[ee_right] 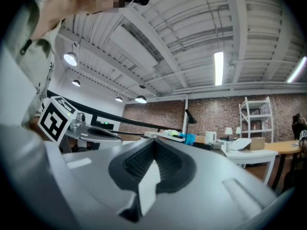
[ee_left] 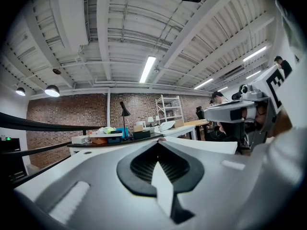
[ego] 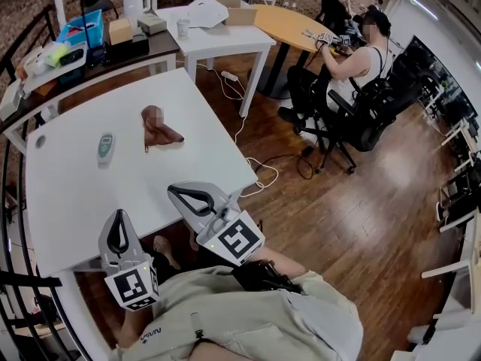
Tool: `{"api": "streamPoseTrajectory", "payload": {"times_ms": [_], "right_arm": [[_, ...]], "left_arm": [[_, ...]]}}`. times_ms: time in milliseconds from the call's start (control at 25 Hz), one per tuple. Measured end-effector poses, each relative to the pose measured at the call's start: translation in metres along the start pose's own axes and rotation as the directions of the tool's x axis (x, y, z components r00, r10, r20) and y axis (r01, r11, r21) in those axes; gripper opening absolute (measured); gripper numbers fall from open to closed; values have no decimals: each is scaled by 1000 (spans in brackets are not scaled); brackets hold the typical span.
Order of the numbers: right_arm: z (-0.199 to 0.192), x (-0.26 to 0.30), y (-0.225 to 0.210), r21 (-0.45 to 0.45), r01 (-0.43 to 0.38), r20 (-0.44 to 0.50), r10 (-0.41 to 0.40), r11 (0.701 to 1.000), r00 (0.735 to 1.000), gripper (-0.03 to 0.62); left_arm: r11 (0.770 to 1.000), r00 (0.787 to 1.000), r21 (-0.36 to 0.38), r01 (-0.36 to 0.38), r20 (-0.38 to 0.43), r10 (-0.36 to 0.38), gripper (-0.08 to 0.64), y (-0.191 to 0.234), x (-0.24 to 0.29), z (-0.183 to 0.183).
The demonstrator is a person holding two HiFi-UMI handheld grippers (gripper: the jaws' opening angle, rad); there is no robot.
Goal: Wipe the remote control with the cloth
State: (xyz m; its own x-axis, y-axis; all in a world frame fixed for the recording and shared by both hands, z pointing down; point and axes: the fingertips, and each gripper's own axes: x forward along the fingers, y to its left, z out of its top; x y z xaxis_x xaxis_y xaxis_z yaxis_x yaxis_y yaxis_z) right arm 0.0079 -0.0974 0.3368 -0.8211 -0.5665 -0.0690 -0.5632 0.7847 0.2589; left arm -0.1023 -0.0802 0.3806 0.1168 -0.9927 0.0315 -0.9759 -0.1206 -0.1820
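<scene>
On the white table (ego: 83,194) a small grey-green remote control (ego: 105,147) lies toward the left, and a crumpled brown cloth (ego: 159,129) sits just right of it. Both grippers hover at the table's near edge, well short of the two objects. My left gripper (ego: 117,220) is shut with nothing in it, its jaws meeting at the tip (ee_left: 157,141). My right gripper (ego: 174,189) is shut and empty too, tips together (ee_right: 154,140). Neither gripper view shows the remote or the cloth.
A dark side table (ego: 90,51) with boxes, a blue bin and a lamp stands behind. A second white table (ego: 225,40) and a wooden round table (ego: 289,25) lie beyond. A seated person (ego: 353,66) is at right. Cables trail on the wood floor (ego: 259,168). A black railing (ego: 15,277) borders the left.
</scene>
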Motion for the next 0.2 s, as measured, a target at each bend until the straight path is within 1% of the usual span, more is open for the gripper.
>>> {"api": "streamPoseTrajectory", "payload": {"times_ms": [200], "right_arm": [[1, 1, -3, 8, -3, -4, 3, 1000, 1000, 2]], "left_arm": [[1000, 1000, -3, 1, -1, -1, 3, -1, 3, 2]]}}
